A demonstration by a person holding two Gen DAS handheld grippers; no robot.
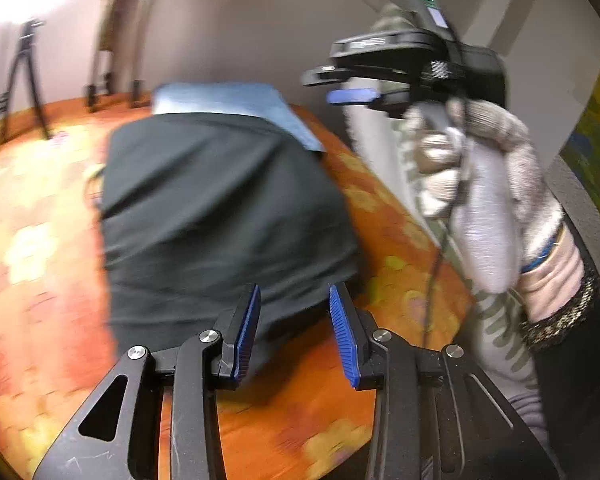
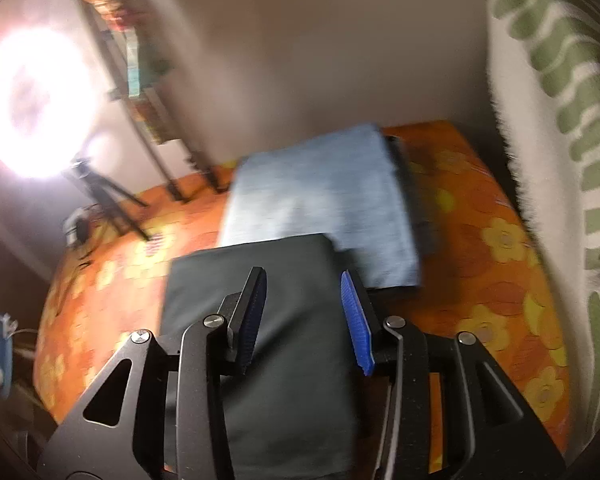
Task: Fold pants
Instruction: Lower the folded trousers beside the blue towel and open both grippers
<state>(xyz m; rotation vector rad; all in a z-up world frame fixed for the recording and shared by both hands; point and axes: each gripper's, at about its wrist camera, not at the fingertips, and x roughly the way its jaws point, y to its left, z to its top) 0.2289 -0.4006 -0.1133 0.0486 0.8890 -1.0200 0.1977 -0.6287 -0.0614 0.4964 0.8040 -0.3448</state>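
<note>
Right gripper (image 2: 303,316) fingers apart above folded dark pants (image 2: 296,380); blue garment (image 2: 320,200) behind.

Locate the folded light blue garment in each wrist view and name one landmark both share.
Left wrist: folded light blue garment lies upper centre, behind the dark pants.
Right wrist: it lies centre, beyond the dark pants, partly overlapped by them.
Shared landmark: the orange floral cover.

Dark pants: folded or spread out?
Folded. The dark pants form a compact rectangle, overlapping the light blue garment; both grippers open, holding nothing.
</note>
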